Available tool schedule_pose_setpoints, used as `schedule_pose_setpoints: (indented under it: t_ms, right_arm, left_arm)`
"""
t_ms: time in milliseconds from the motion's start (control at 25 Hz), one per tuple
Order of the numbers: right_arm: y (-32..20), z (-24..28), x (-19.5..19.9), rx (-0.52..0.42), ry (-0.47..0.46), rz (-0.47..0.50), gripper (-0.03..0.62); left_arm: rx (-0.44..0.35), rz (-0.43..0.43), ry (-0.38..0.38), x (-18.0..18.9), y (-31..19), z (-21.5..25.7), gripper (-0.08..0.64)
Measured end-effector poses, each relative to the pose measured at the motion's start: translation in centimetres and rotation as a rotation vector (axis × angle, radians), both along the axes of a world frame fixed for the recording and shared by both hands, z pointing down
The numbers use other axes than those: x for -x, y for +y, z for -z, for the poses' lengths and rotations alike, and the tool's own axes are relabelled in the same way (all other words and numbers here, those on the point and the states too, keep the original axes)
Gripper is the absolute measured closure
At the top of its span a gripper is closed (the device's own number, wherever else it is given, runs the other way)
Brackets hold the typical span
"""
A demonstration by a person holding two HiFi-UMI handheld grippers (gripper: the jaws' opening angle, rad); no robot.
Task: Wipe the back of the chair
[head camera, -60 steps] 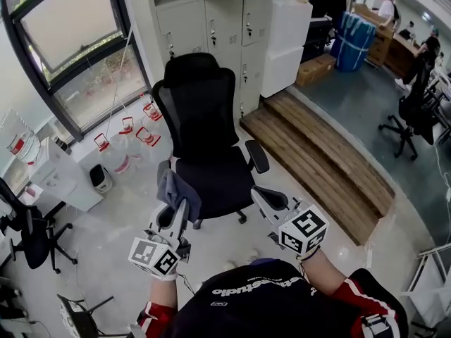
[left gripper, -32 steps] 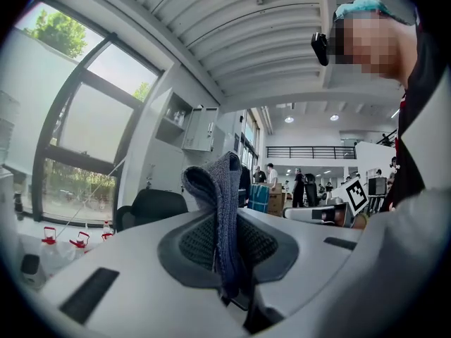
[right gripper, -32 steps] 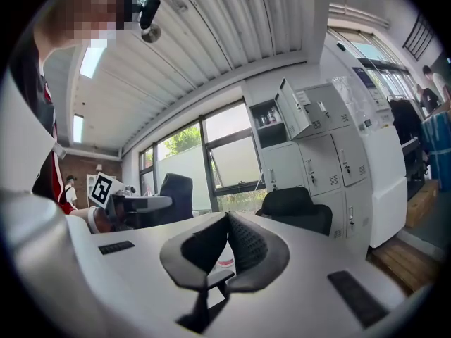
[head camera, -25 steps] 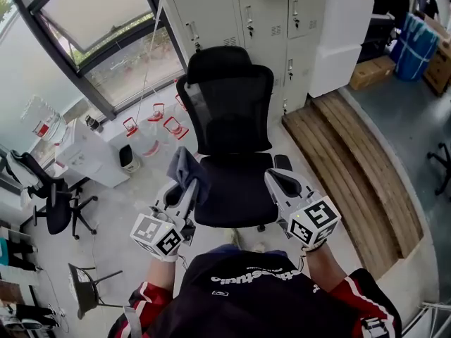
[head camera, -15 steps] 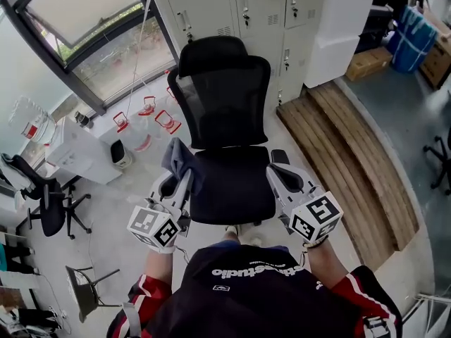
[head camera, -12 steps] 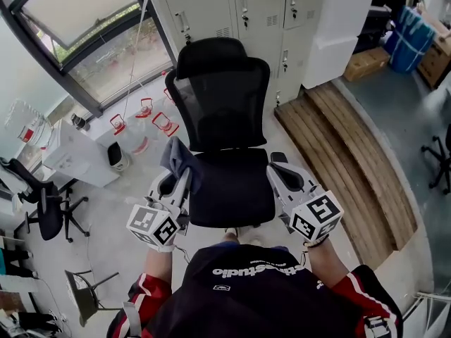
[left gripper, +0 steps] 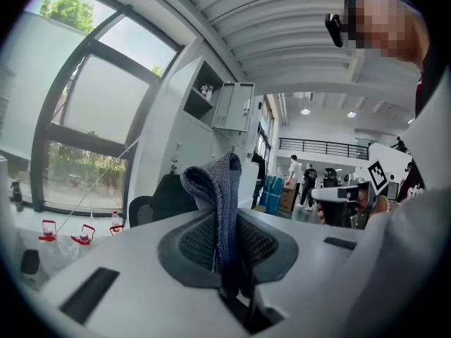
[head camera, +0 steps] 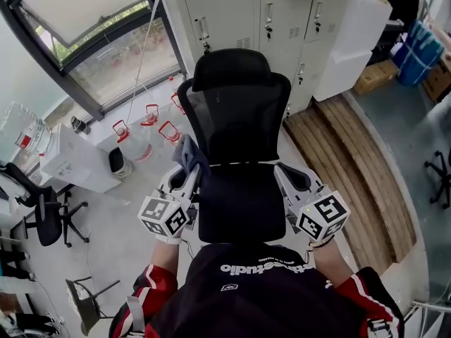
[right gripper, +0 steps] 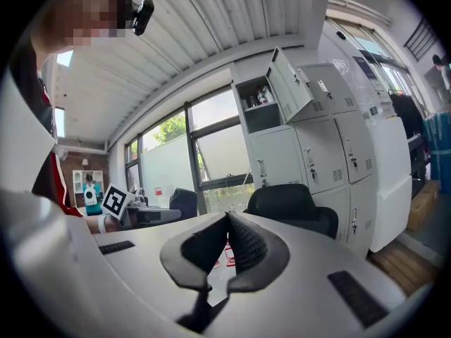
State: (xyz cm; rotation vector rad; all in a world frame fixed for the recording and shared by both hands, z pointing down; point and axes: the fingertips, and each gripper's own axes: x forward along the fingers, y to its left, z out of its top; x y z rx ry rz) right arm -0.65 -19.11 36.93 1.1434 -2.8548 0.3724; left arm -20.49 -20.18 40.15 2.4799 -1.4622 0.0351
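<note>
We get bright, even daylight from the window [head camera: 77,13] at the head view's upper left; the black chair [head camera: 239,118] shows little detail. Both gripper views bend strongly, black at their corners.

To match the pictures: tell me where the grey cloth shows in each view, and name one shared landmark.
Head view: grey cloth left of centre, pinched by the left gripper beside the black chair's backrest edge.
Left gripper view: dead centre, standing up between the fingers.
Right gripper view: cannot tell; a dark shape at left may be it.
Shared landmark: the black chair, seen in all three.
</note>
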Motion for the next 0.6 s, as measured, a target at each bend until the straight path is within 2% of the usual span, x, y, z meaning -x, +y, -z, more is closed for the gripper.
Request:
schedule_pose_setpoints:
  t_ms: [160, 400, 600]
  right_arm:
    - [-4.0, -0.7, 2.8, 0.0, 0.03, -0.022, 0.578]
    - [-9.6, -2.5, 5.5, -0.007, 0.055, -0.096, 0.578]
    - [-12.4, -4.5, 6.7, 0.02, 0.069, -0.14, 0.578]
  left_arm:
    - [0.028, 0.007, -0.012, 3.1, -5.0, -1.6, 0.503]
    - [0.015, 0.006, -0.107, 6.4, -12.3, -3.9, 0.503]
    - [0.015, 0.037, -0.12, 8.4, -17.4, -6.8, 0.503]
